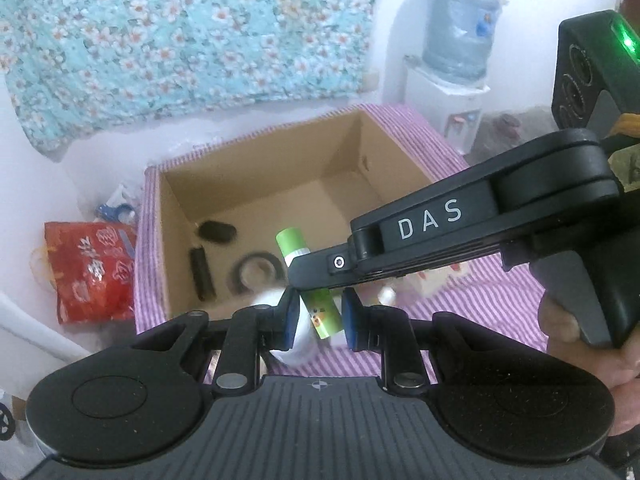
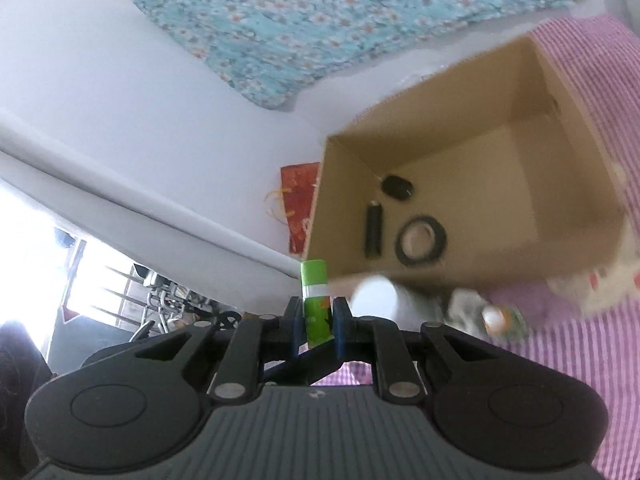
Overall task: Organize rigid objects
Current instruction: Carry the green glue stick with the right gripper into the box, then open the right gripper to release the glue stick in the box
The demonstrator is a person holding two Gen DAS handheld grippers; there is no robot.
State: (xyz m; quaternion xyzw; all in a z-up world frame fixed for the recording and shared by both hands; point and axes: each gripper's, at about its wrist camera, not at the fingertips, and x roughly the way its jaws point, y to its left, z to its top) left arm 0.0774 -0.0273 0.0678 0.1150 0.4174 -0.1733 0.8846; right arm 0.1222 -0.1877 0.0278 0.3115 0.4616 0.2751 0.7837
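Note:
A green glue stick (image 2: 314, 280) is clamped upright between the pads of my right gripper (image 2: 318, 308), which is shut on it. In the left wrist view the right gripper (image 1: 308, 272) reaches in from the right and crosses the glue stick (image 1: 292, 244). The stick's lower end sits tilted between the blue pads of my left gripper (image 1: 320, 304), which is narrowly shut around it. Both are raised above the near rim of an open cardboard box (image 1: 360, 148). Inside the box lie a black oval object (image 1: 216, 232), a black cylinder (image 1: 202, 276) and a tape roll (image 1: 256, 272).
The box (image 2: 440, 100) stands on a purple striped cloth (image 2: 560, 360). A white cylinder (image 2: 376, 296), a small packet (image 2: 496, 318) and a white soft item (image 2: 600, 284) lie by its near wall. A red bag (image 1: 92, 268) sits left of the box, and a water dispenser (image 1: 460, 40) stands behind.

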